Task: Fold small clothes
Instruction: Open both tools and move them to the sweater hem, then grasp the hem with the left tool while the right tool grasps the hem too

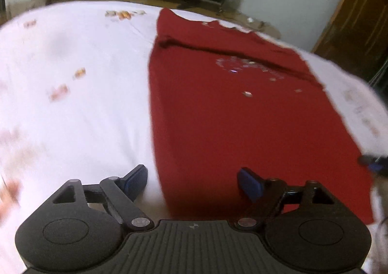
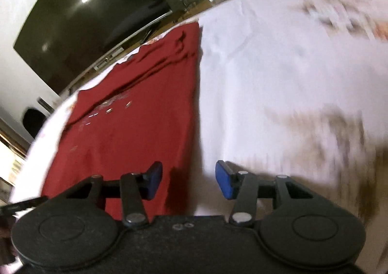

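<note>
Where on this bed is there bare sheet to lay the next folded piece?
Two free patches of white sheet: one along the red garment's long edge on the left gripper's side, one beyond its opposite edge by the right gripper. The garment fills the strip between; both grippers crowd its near hem.

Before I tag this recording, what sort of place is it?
Probably a bedroom or living room at home. A red garment lies on a white printed sheet, likely a bed; a large dark television stands beyond it, with a wooden door to one side.
</note>
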The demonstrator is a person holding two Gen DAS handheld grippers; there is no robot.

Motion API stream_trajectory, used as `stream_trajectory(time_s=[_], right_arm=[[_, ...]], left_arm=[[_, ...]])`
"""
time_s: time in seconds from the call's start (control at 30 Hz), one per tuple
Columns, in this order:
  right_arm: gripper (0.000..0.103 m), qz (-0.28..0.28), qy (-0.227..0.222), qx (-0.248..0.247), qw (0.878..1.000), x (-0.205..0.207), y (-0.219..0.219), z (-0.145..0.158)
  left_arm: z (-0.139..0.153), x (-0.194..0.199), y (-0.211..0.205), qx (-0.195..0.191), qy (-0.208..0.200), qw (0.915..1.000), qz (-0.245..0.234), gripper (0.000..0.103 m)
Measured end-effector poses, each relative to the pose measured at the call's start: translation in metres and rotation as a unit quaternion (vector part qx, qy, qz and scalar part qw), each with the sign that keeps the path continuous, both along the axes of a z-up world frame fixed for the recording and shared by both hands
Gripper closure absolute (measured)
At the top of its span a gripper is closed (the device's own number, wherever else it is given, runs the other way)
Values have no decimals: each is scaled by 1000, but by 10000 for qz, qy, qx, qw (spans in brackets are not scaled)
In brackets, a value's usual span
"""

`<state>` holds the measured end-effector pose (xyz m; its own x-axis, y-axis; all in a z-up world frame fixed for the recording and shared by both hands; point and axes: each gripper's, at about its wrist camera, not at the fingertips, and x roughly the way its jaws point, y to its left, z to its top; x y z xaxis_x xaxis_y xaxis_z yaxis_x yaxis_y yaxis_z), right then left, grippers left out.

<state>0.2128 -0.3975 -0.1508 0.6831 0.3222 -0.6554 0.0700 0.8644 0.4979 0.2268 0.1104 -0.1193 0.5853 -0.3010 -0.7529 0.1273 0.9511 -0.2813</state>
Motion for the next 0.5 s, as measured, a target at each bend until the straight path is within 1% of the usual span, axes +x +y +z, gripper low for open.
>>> stream_trajectory(time_s=[0.07, 0.13, 0.2, 0.27, 0.3, 0.33, 0.37, 0.4, 0.43, 0.47, 0.5], right_arm=[[55, -75, 79, 273, 9996, -21, 1, -2], [55, -150, 197, 602, 9979, -38, 4, -3], [55, -96, 295, 847, 9959, -52, 11, -6], [56, -58, 426, 1124, 9927, -64, 21, -8], [58, -34, 550, 1440, 9880, -68, 25, -12], [62, -16, 656, 1737, 9826, -69, 31, -19], [65, -22, 689, 1861, 9801, -71, 36, -22], [66, -25, 660, 1883, 9799, -73, 42, -23], [70, -51, 597, 1861, 9807, -74, 46, -24], [76, -128, 558, 1886, 9804, -73, 48, -24], [80, -214, 555, 1978, 9784, -71, 47, -26]], left_arm=[[-3, -16, -1, -244, -12, 9997, -32, 21], [-6, -31, 0, -659, 42, 9978, 9, 22], [-10, -49, 6, -1175, 84, 9929, 146, 22], [-17, -59, 5, -1589, 189, 9869, 209, 27], [-20, -64, 6, -1794, 270, 9831, 237, 31], [-24, -68, 7, -1981, 321, 9793, 258, 32], [-26, -69, 8, -2095, 347, 9768, 267, 32], [-29, -69, 10, -2199, 360, 9744, 293, 32], [-32, -68, 12, -2346, 382, 9707, 346, 32], [-36, -68, 16, -2518, 404, 9661, 406, 32], [-39, -65, 17, -2653, 434, 9620, 470, 38]])
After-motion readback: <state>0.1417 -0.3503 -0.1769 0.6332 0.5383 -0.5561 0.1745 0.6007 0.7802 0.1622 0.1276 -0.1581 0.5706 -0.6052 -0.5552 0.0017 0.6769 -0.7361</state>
